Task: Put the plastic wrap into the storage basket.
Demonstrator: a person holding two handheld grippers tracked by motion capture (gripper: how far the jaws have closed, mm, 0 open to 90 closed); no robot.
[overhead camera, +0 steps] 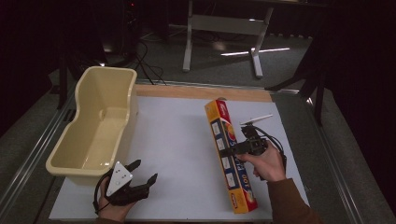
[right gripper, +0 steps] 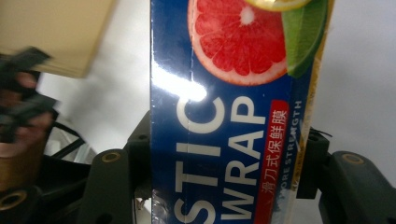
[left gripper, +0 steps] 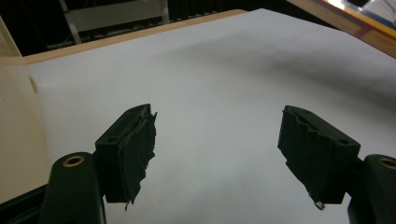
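A long box of plastic wrap, blue and orange with a grapefruit picture, runs lengthways over the right half of the white mat. My right gripper is shut across the box's middle, and in the right gripper view both jaws press on its two long sides. My left gripper rests low at the mat's front left, beside the beige tub. Its jaws stand wide apart over bare mat with nothing between them.
The beige plastic tub is empty and takes up the left edge of the mat. A wooden strip borders the mat's far side. Beyond the table are a dark floor, cables and a white desk frame.
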